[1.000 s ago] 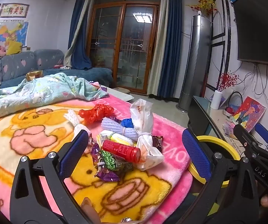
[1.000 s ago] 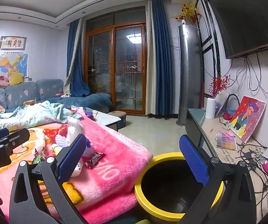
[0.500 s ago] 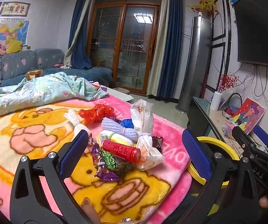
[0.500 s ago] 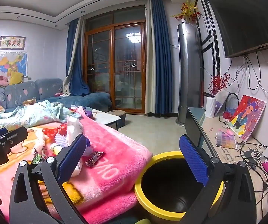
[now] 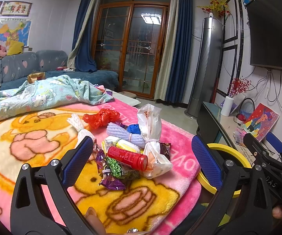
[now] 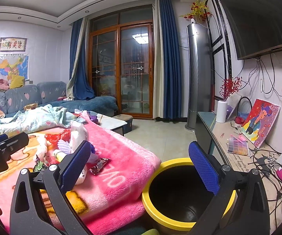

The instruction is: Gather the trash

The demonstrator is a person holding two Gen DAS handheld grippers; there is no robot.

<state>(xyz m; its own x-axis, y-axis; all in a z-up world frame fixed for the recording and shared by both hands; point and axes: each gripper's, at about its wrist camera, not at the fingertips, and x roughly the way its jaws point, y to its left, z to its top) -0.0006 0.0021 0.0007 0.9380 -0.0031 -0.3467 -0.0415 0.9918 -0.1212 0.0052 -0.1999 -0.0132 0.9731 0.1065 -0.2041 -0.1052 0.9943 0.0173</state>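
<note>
A pile of trash lies on the pink and yellow blanket [image 5: 33, 137]: a red tube [image 5: 128, 157], a tied clear bag [image 5: 152, 137], a red plastic bag [image 5: 100, 117], a purple wrapper [image 5: 111, 183], a lilac roll [image 5: 119, 132]. My left gripper [image 5: 141, 162] is open and empty, just before the pile. My right gripper [image 6: 141, 168] is open and empty above the yellow-rimmed black bin [image 6: 180, 195], which stands right of the blanket's edge. The bin's rim also shows in the left wrist view [image 5: 233, 154]. A dark wrapper [image 6: 99, 165] lies near the blanket edge.
A crumpled light-blue quilt [image 5: 43, 96] lies at the blanket's far side. A blue sofa [image 5: 23, 68] is behind. A low TV stand [image 6: 239, 156] with cables, a painting and a white vase runs along the right wall. Tiled floor [image 6: 160, 137] lies beyond the bin.
</note>
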